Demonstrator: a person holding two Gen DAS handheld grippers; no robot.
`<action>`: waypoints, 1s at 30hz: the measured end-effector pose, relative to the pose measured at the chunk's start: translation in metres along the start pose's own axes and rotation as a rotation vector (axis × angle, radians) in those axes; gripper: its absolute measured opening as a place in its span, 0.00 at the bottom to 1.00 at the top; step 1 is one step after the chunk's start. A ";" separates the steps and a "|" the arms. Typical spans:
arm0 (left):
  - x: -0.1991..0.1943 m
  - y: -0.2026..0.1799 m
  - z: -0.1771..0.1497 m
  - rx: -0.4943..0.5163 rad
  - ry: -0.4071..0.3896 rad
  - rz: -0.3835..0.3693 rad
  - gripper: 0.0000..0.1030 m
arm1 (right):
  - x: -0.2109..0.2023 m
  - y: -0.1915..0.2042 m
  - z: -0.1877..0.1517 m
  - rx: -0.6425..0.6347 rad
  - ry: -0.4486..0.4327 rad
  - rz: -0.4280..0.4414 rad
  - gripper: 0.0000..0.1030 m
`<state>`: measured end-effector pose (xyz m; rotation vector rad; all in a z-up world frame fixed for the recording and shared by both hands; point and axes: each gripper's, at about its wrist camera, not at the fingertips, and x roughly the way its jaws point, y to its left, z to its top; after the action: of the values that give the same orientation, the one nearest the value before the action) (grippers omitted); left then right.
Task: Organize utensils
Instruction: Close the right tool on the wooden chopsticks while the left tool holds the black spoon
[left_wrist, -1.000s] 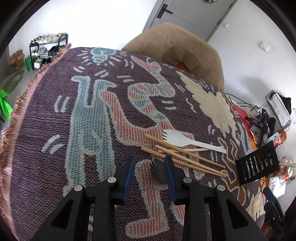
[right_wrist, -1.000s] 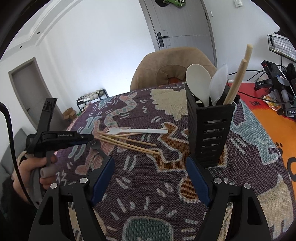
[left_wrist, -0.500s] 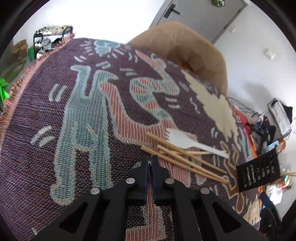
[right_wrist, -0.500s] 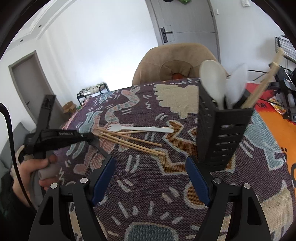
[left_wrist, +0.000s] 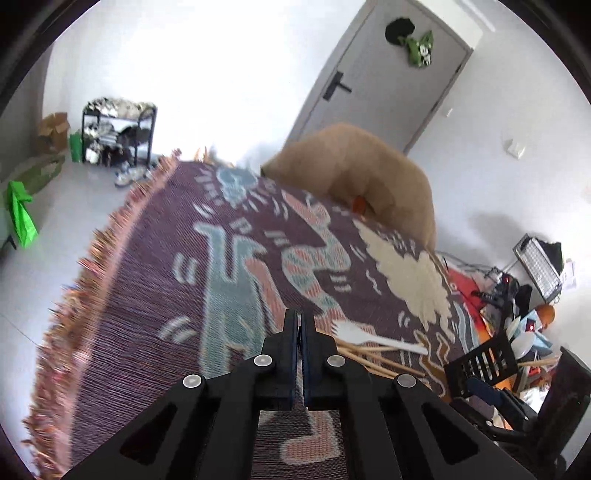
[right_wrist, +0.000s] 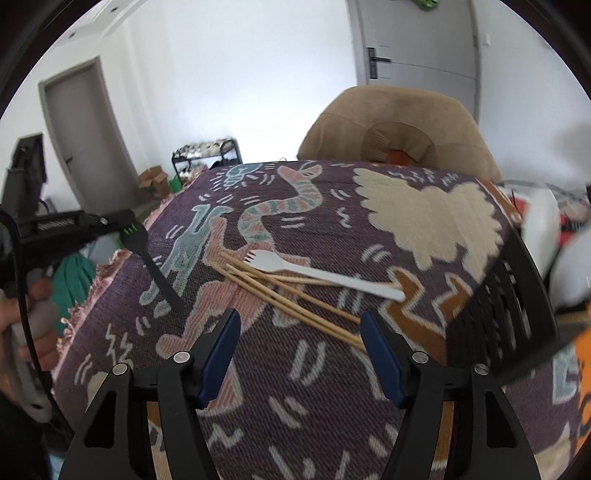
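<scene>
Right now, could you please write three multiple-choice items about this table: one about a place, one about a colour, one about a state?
1. Where does the white plastic fork lie?
A. in the black slotted holder
B. on the patterned woven cloth, across the wooden chopsticks
C. on the floor

2. What colour is the fork held by the left gripper?
A. black
B. white
C. green

3. What is between the right gripper's jaws?
A. nothing
B. a chopstick
C. a spoon

Answers: 1 B, its handle crosses the wooden chopsticks on the patterned woven cloth. 2 A, the black plastic fork hangs from the shut jaws. 3 A, the closing jaws have only cloth behind them.
</scene>
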<state>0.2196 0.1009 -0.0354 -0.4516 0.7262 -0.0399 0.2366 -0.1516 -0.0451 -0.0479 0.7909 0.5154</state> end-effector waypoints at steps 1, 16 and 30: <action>-0.004 0.002 0.001 -0.001 -0.011 0.004 0.01 | 0.003 0.005 0.004 -0.021 0.005 0.001 0.66; -0.060 0.044 0.018 -0.030 -0.177 0.082 0.01 | 0.077 0.083 0.045 -0.340 0.164 0.005 0.52; -0.078 0.095 0.023 -0.101 -0.215 0.106 0.01 | 0.137 0.110 0.063 -0.453 0.245 -0.070 0.40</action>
<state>0.1643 0.2108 -0.0103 -0.5050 0.5415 0.1435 0.3083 0.0177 -0.0781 -0.5647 0.8940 0.6217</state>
